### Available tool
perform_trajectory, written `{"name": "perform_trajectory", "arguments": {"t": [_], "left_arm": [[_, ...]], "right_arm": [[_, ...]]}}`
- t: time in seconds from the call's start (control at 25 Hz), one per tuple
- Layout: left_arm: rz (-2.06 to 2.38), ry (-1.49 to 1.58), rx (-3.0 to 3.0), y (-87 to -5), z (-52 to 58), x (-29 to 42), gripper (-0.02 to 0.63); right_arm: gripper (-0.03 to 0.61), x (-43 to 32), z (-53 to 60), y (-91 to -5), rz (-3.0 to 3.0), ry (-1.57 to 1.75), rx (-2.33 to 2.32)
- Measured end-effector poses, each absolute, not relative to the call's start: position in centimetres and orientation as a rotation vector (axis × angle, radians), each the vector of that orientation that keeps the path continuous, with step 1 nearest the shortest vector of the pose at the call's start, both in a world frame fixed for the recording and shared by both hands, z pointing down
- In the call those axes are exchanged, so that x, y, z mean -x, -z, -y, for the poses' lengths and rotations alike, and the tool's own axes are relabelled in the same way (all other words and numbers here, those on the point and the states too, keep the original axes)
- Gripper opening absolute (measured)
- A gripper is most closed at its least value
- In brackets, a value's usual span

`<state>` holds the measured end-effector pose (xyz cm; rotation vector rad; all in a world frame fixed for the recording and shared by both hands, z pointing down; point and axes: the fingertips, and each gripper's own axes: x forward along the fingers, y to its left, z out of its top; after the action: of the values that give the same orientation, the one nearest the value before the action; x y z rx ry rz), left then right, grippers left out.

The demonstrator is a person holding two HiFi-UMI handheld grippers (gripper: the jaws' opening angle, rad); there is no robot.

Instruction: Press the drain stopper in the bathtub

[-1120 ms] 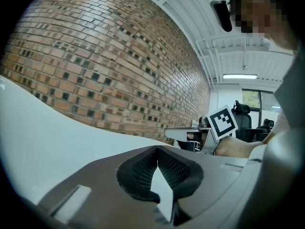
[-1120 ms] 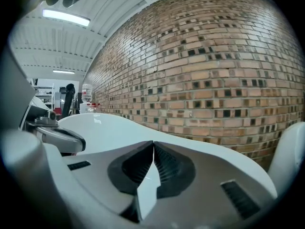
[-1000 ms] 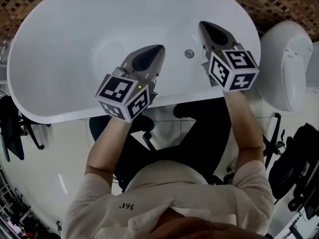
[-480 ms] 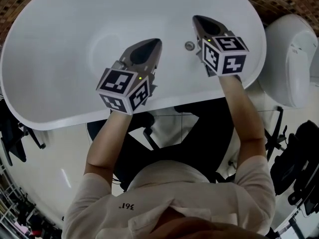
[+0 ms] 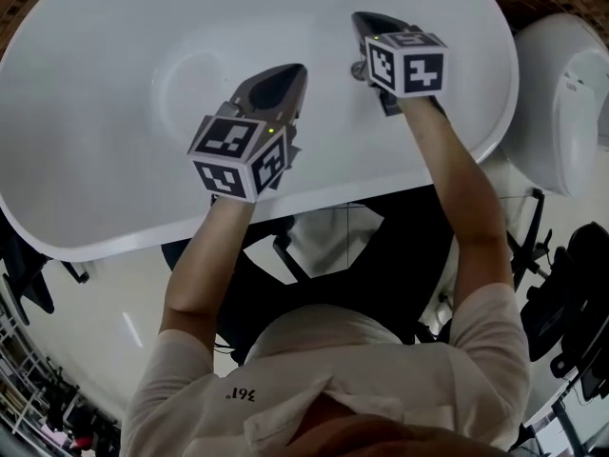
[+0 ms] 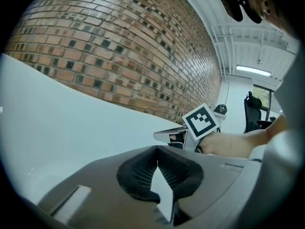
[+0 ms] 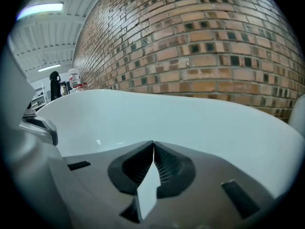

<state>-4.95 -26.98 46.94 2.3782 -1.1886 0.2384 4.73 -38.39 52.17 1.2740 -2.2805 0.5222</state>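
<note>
The white bathtub [image 5: 114,160] fills the upper head view. Its small round metal drain stopper [image 5: 359,69] lies on the tub floor, partly covered by my right gripper [image 5: 359,17]. That gripper is shut and reaches over the tub, its tip beyond the stopper and its marker cube just to the stopper's right. My left gripper [image 5: 297,69] is also shut and holds nothing; it hovers over the tub's middle, left of the stopper. In the left gripper view the jaws [image 6: 156,149] meet, with the right gripper's cube [image 6: 202,120] ahead. The right gripper [image 7: 153,144] faces the tub's far wall [image 7: 190,123]; neither gripper view shows the stopper.
A brick wall [image 7: 205,46] stands behind the tub. A white rounded fixture [image 5: 561,103] sits to the tub's right. Dark chairs and gear [image 5: 561,312] stand on the floor near the person. Bottles [image 7: 72,80] rest on a ledge at far left.
My right gripper has moved forward over the tub, and its cube is now level with the stopper. The left gripper has barely shifted.
</note>
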Motion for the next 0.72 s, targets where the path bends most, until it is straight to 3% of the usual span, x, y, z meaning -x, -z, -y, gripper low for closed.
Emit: {"name": "perform_trajectory", "arguments": {"t": [0.72], "left_arm": [[1.082,-0.271,-2.358,-49.8,30.5,2.5,0.006]], "right_arm": [[0.017,-8.4,44.2,-65.9,1.999,-0.522,-1.125]]}}
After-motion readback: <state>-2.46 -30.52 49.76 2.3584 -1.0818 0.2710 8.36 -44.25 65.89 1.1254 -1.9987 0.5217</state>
